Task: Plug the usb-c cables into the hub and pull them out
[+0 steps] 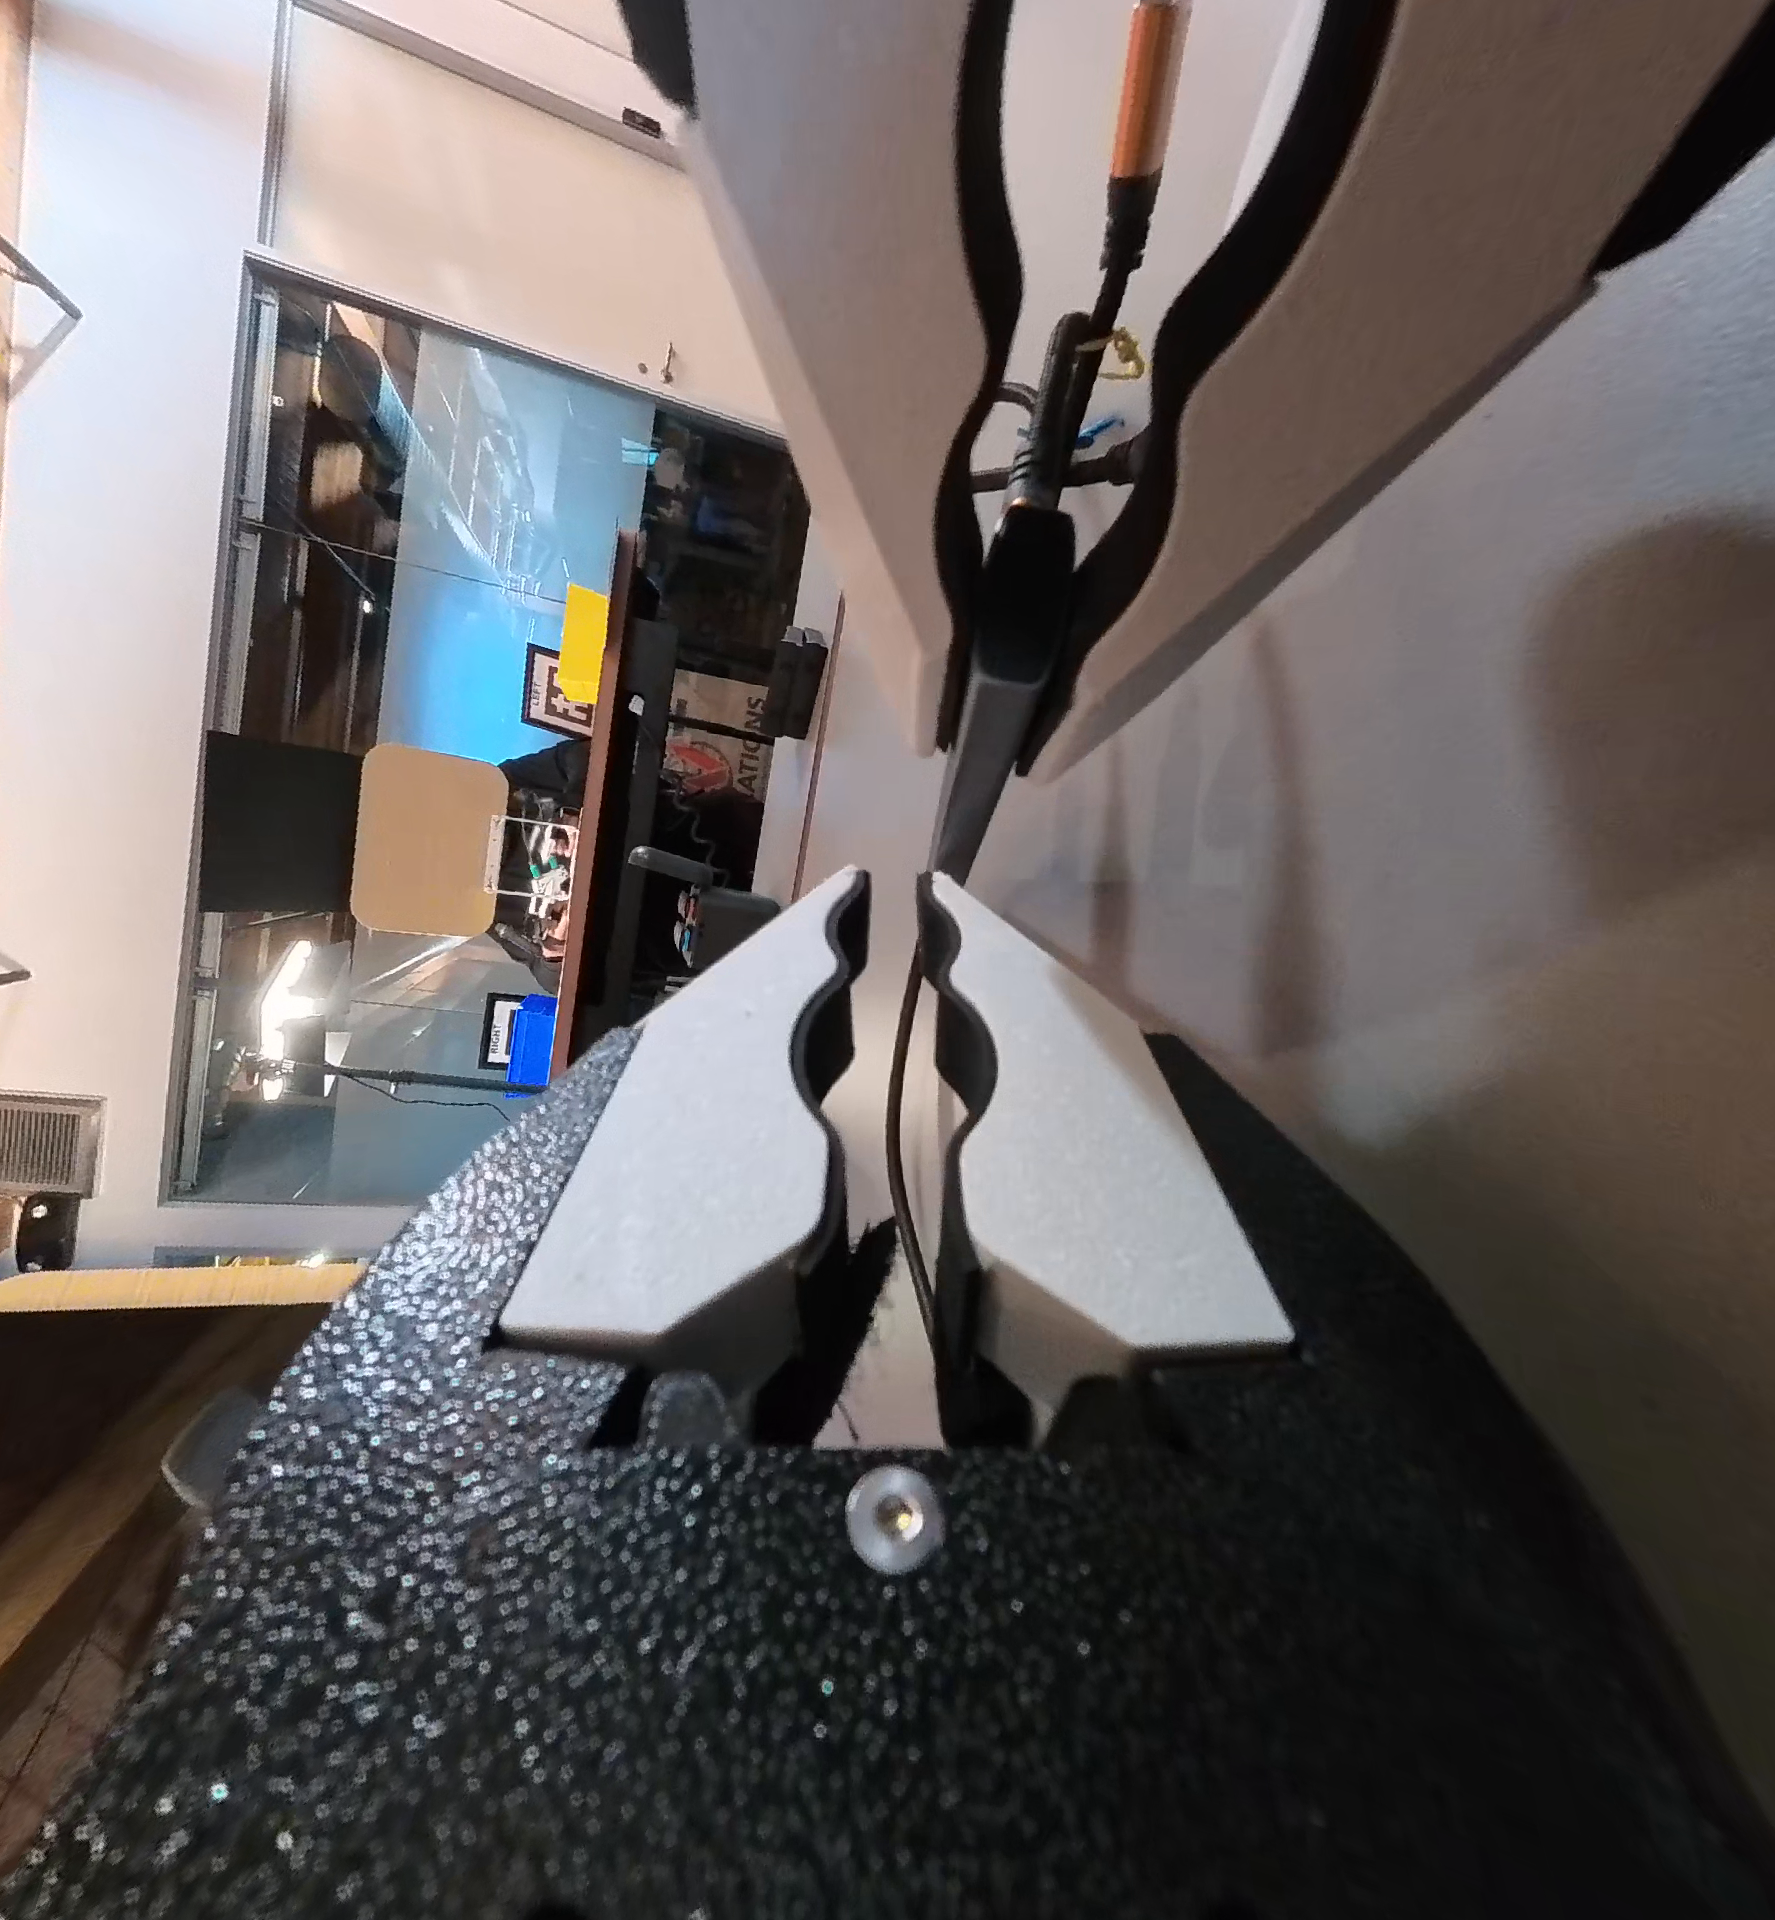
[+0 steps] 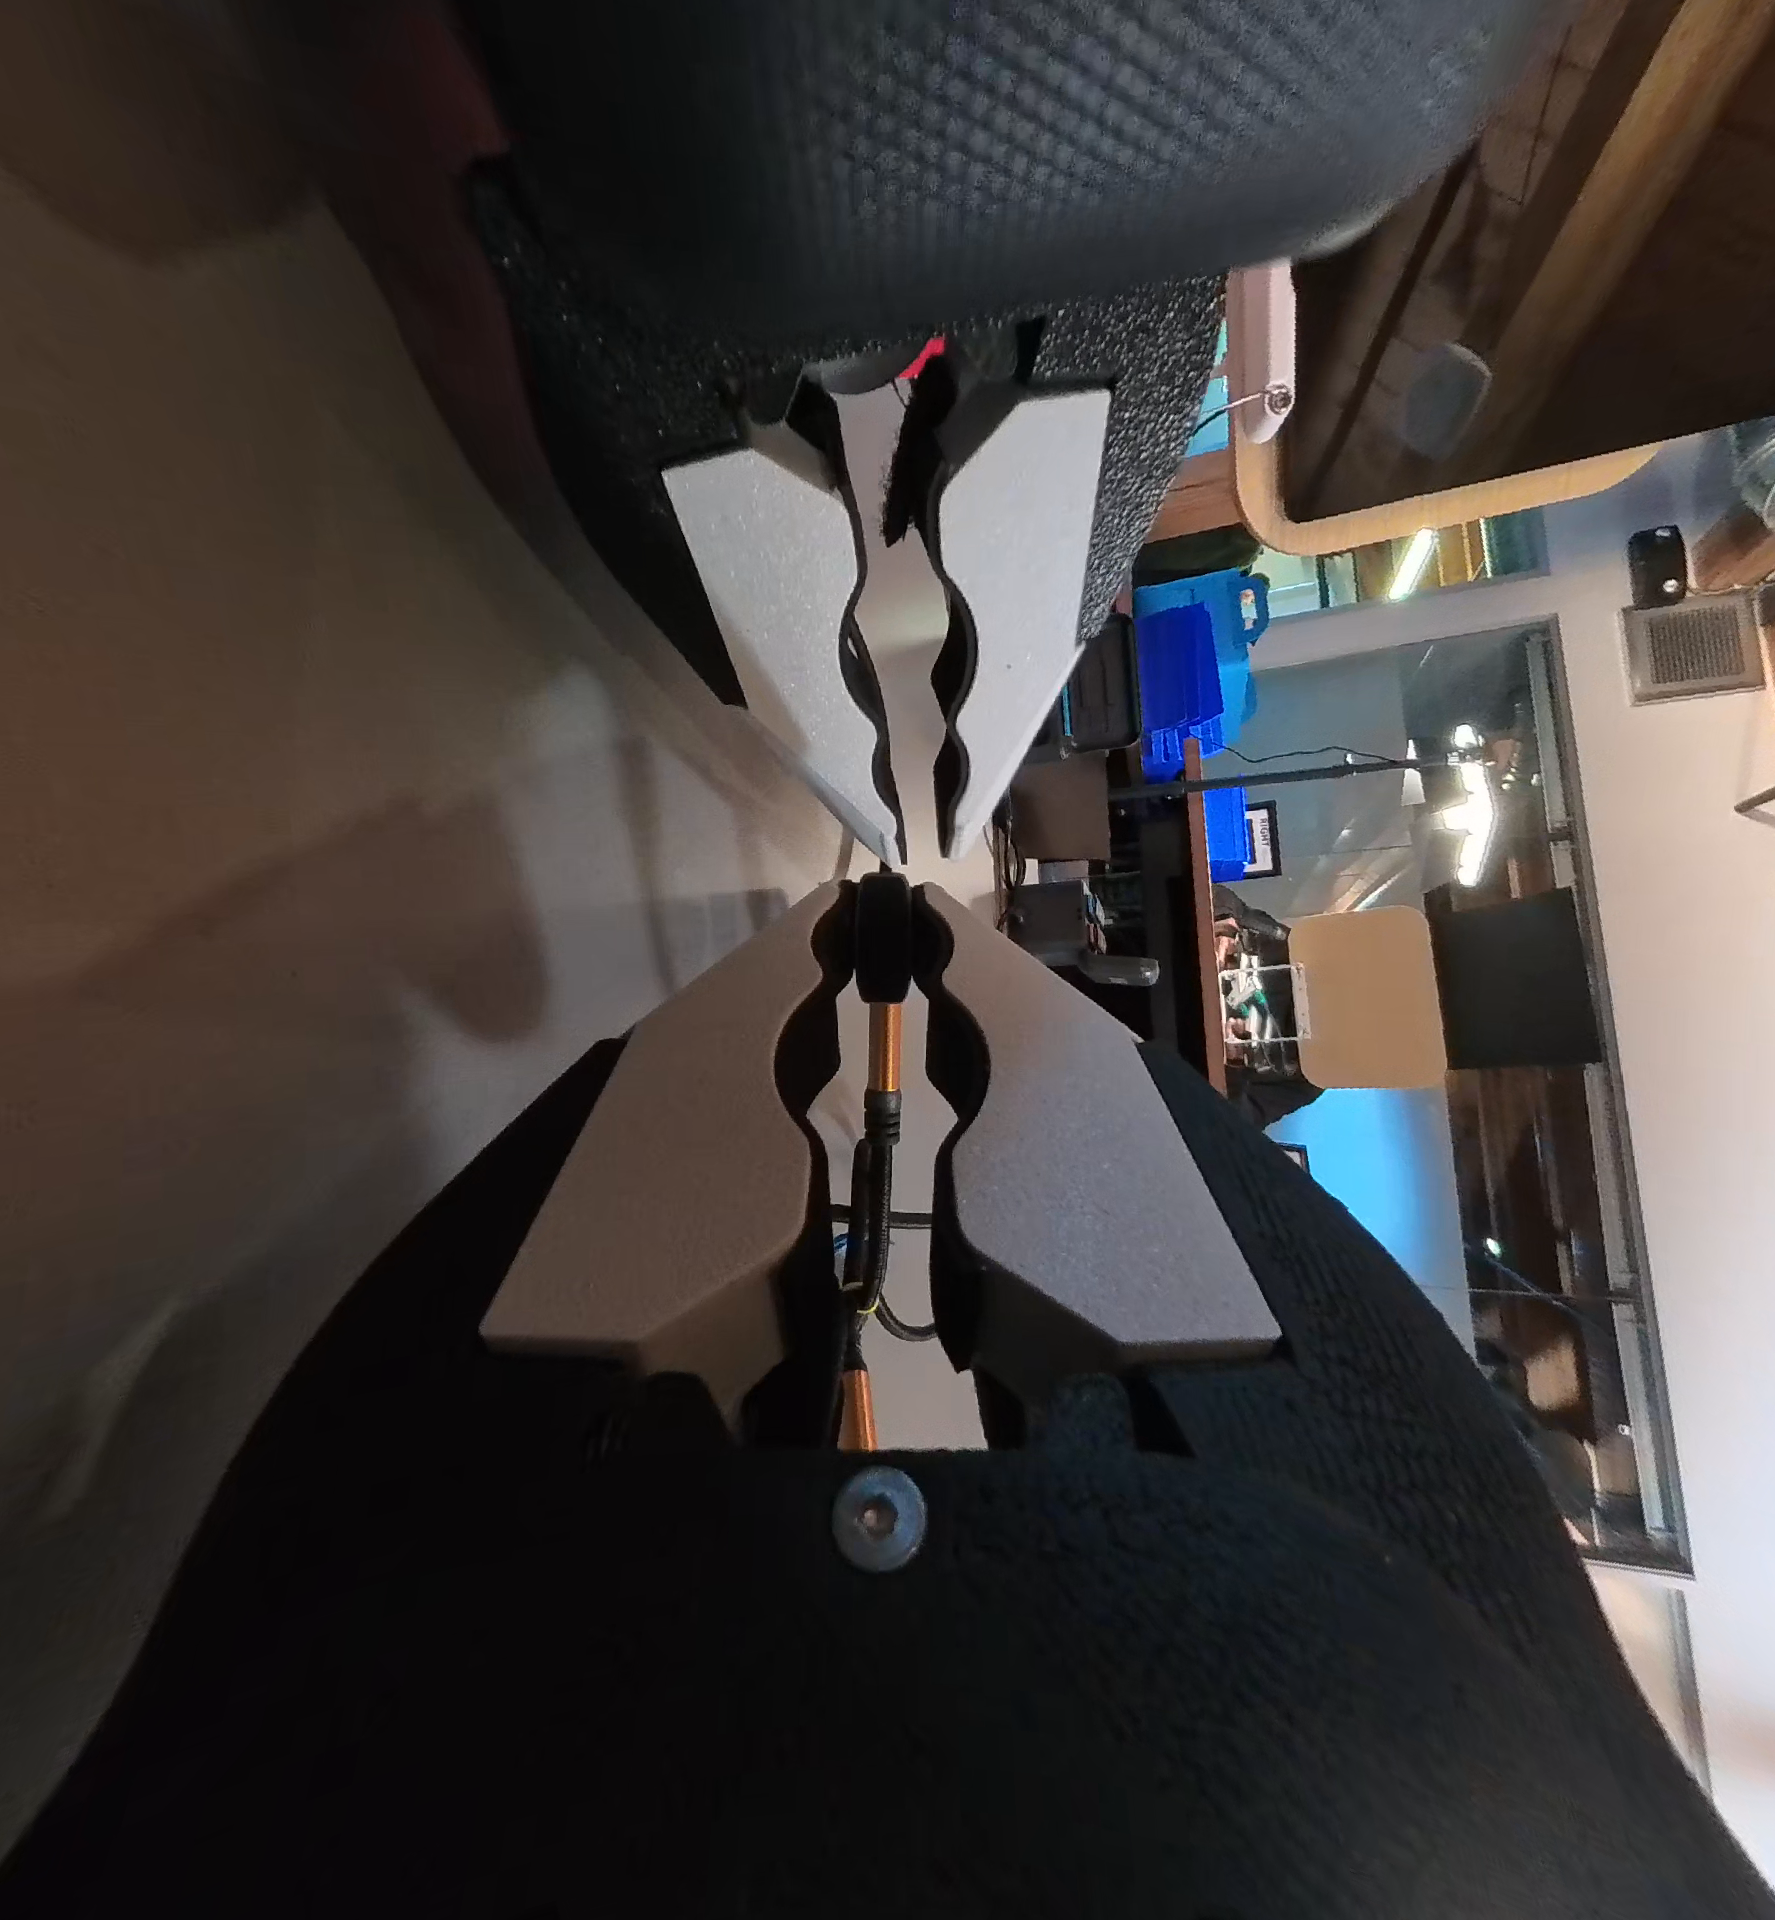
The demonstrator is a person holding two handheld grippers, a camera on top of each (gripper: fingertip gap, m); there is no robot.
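Two grippers nose to nose over the white table [image 1: 1485, 935]: the right gripper [image 2: 885, 940] is clamped on the dark hub [image 1: 1008, 665], orange-sleeved cables [image 2: 888, 1044] trailing back between its fingers. The left gripper [image 1: 895, 883] has fingers nearly together around a thin black cable [image 1: 898, 1091]; whether they pinch it, I cannot tell. Looks like the plug-in or pull-out stroke, and next calls for a straight, aligned move along the port axis.

left gripper [image 1: 895, 883] and right gripper [image 1: 976, 748] tip to tip, no gap between, table [image 1: 1485, 831] alongside
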